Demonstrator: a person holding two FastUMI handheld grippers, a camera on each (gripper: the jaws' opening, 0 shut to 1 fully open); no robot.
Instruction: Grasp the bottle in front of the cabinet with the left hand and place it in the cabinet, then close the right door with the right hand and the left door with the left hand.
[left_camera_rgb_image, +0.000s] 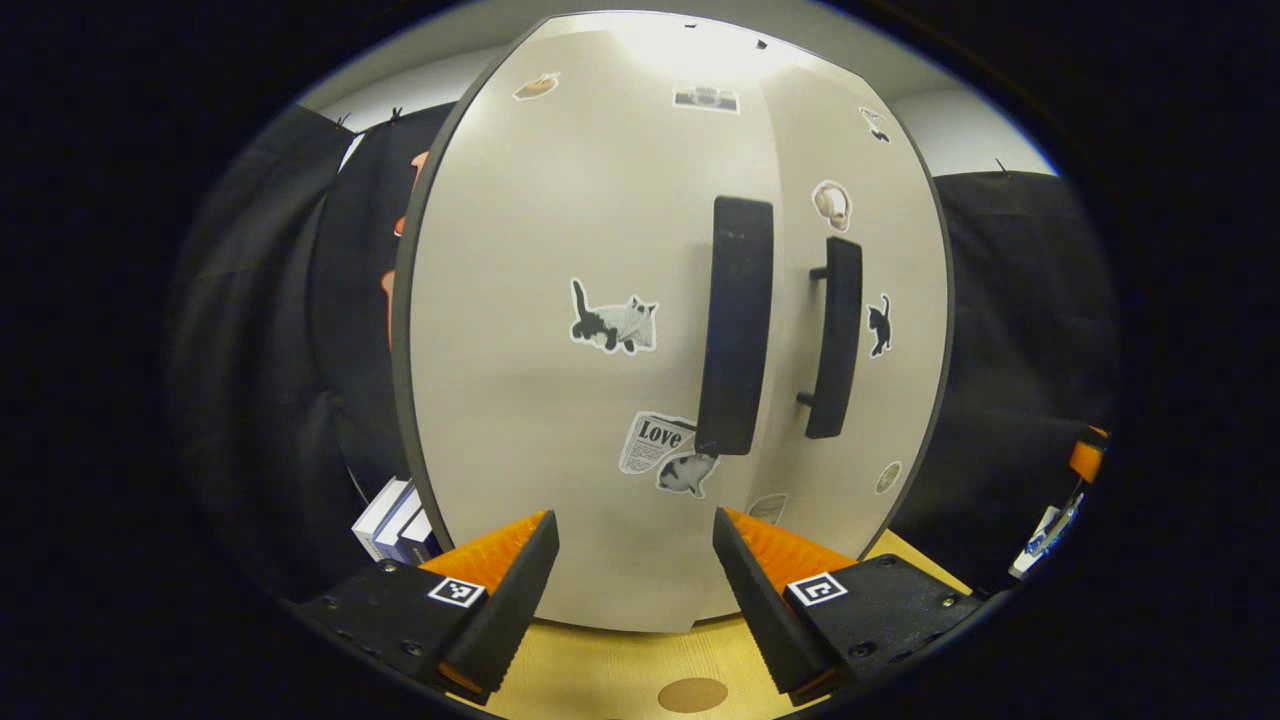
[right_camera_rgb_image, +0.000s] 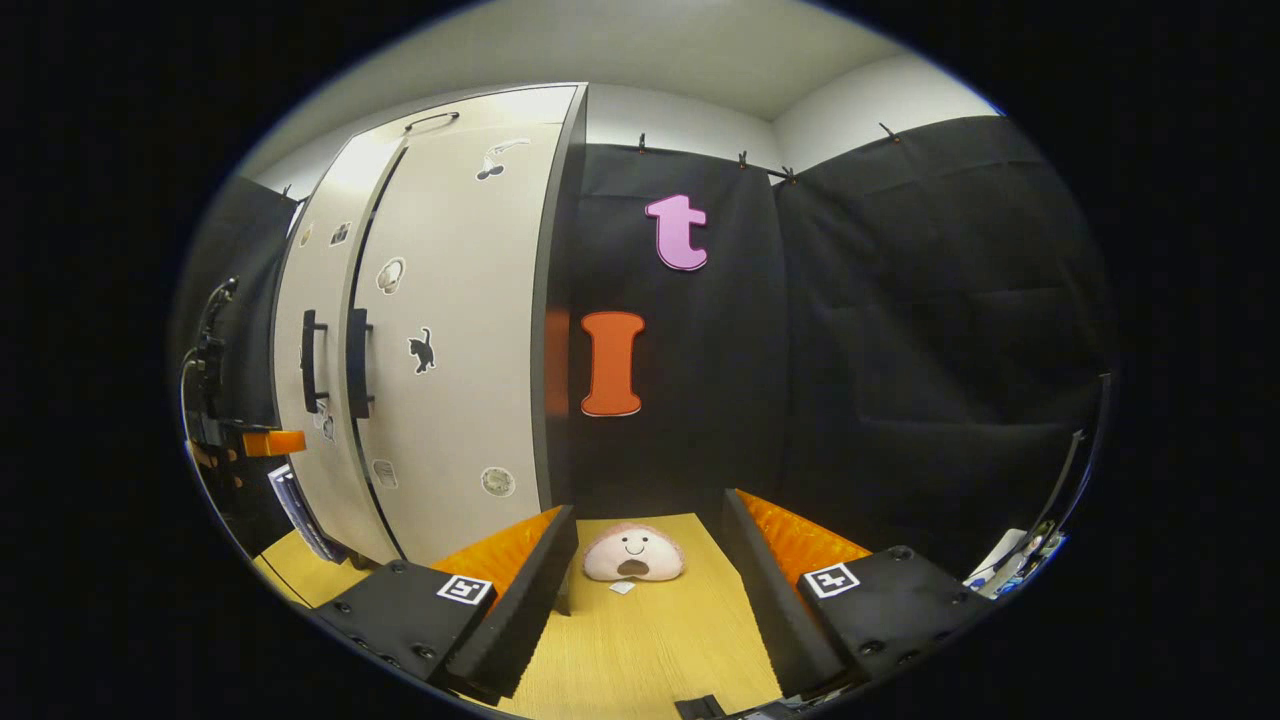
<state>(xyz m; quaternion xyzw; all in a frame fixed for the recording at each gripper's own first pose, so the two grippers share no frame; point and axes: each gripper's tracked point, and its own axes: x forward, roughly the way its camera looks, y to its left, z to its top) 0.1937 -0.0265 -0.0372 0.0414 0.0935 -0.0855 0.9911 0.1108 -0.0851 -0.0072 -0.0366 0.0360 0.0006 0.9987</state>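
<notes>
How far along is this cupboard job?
Nearly finished, it seems. Both cabinet doors look shut, their black handles side by side, and no bottle stands out front. The left claw and right claw are open and hold nothing. Little seems left.

Pink smiling plush toy (right_camera_rgb_image: 633, 555) on the wooden table (right_camera_rgb_image: 650, 640); stacked books (left_camera_rgb_image: 395, 520) beside.

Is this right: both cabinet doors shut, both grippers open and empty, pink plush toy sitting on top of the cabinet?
Not quite. The plush toy lies on the table beside the cabinet, not on top of it; the right gripper view shows it ahead of the right gripper. The rest holds: both doors are shut, and the left gripper and right gripper are open and empty.
</notes>
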